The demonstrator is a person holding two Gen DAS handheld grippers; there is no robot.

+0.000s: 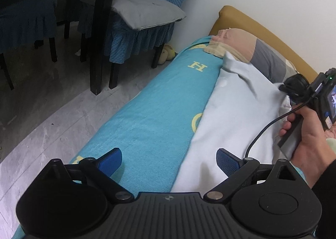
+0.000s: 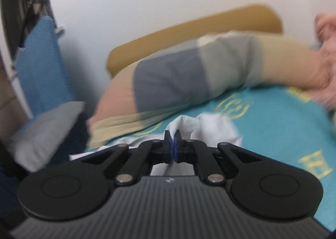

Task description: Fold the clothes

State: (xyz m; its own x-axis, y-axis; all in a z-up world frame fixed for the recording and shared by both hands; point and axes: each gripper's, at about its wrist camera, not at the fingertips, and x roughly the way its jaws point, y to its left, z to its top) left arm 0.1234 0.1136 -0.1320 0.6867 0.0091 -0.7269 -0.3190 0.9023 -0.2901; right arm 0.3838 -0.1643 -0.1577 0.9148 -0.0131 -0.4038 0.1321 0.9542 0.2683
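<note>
The white garment [image 2: 212,127] is bunching in your clamped right gripper [image 2: 173,144]; your left gripper [image 1: 169,160] is gaping wide, so one-sided pulling is risking a crooked fold.

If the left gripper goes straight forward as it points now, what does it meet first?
Probably the teal blanket, near the edge of the white garment; the open left gripper points at that border. Depth is unclear.

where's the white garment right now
In the left wrist view the white garment lies along the right side of the teal blanket, below the striped pillow. In the right wrist view, the right gripper pinches a bunched part.
</note>
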